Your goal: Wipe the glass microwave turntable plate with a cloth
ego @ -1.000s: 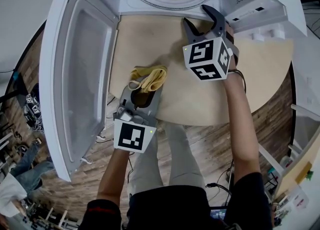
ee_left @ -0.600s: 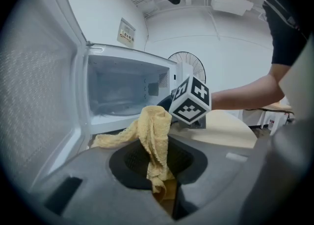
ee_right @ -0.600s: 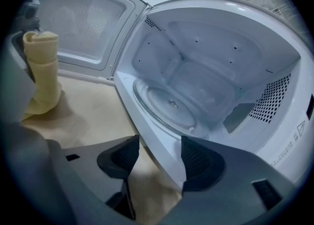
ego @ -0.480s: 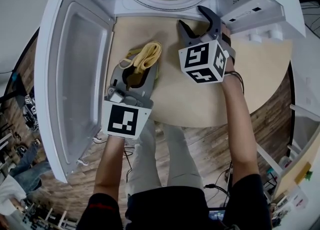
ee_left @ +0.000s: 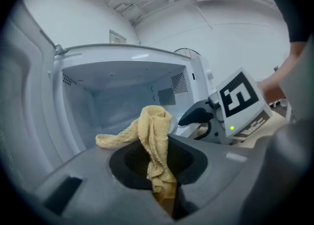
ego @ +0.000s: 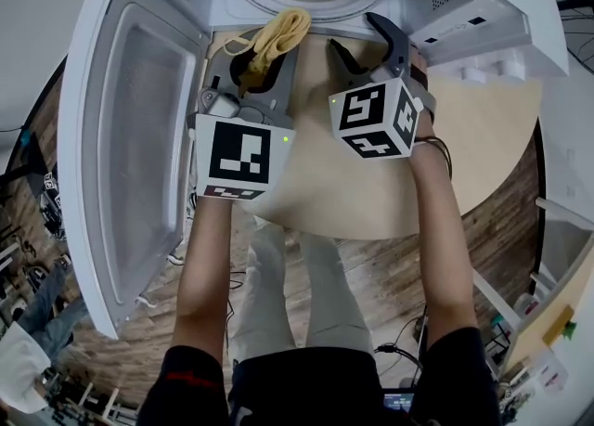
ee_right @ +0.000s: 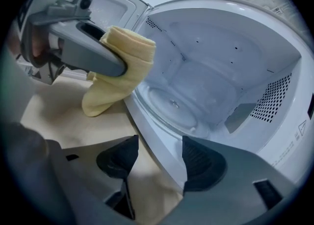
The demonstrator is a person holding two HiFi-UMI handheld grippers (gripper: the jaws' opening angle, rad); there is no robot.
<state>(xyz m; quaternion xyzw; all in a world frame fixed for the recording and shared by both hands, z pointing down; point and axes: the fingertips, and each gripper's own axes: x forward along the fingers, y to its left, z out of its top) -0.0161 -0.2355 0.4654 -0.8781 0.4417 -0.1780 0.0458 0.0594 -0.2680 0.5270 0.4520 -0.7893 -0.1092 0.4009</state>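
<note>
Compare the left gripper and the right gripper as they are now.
The left gripper is shut on a crumpled yellow cloth; the right gripper is open and holds nothing. The left gripper holds its cloth at the mouth of the open white microwave; the right gripper brings nothing to it. Both are grey, carry a marker cube and point toward the microwave.

The cloth is nubby terry, the plate clear glossy glass, the table matt pale wood.
</note>
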